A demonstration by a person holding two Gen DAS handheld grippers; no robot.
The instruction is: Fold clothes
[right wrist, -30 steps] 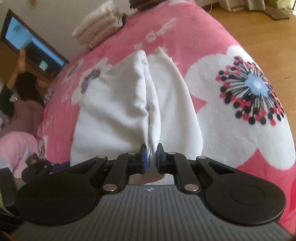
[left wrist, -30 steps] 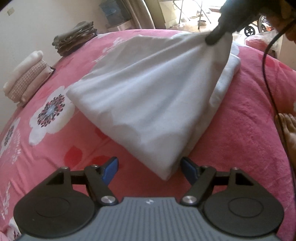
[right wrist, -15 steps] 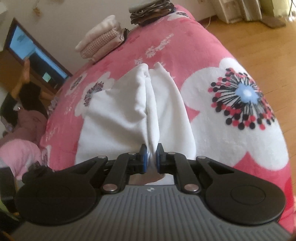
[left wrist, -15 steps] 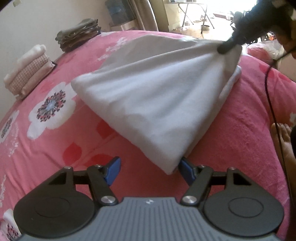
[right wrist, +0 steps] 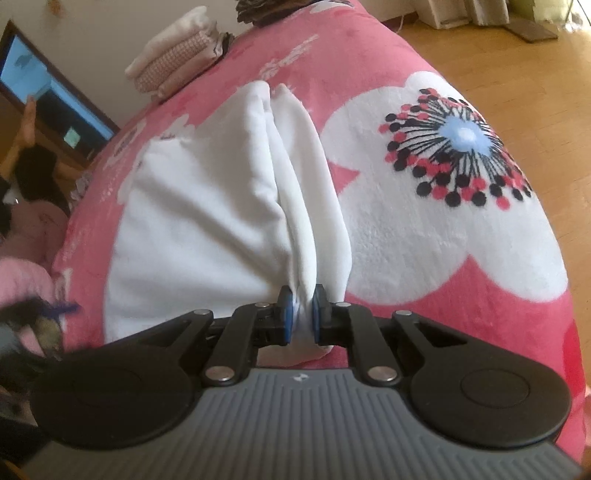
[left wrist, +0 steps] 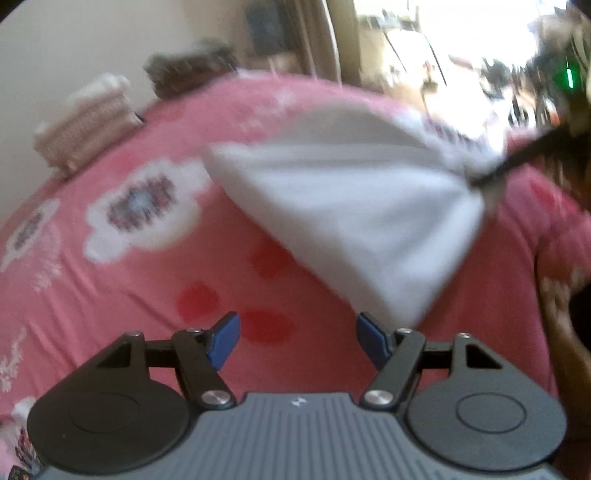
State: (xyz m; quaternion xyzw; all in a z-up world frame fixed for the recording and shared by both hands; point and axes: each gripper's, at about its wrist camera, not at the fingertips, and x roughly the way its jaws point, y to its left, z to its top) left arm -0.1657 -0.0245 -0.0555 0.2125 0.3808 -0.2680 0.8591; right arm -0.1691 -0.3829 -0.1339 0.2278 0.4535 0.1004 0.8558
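White cloth (right wrist: pixel 207 221) lies folded on the pink flowered bed cover (right wrist: pixel 388 85), filling the centre of the right wrist view and running from the upper middle of the frame down to the right claw (right wrist: pixel 303 314). That claw is clamped on the near corner of the cloth, its blue pads (right wrist: pixel 284 314) pressing a bunched ridge of fabric between them, so the cloth gathers into long pleats that fan away from the grip.

In the left wrist view, which is blurred, the same cloth (left wrist: pixel 362 206) sits in the centre right of the frame as a tilted wedge, its right end pulled up off the bed cover (left wrist: pixel 110 295) towards the dark shape of the other claw at the right edge. The left claw (left wrist: pixel 297 338) at the bottom centre stands wide apart and holds nothing; its right blue pad (left wrist: pixel 371 338) is just beside the lowest corner of the cloth, whether touching I cannot tell.

A stack of folded pale towels (right wrist: pixel 173 62) rests at the far edge of the bed in the upper left of the right wrist view, with a darker folded pile (right wrist: pixel 266 11) beside it at the top edge. A large flower print (right wrist: pixel 458 147) shows at the right. A lit screen (right wrist: pixel 44 88) is at the far left edge.
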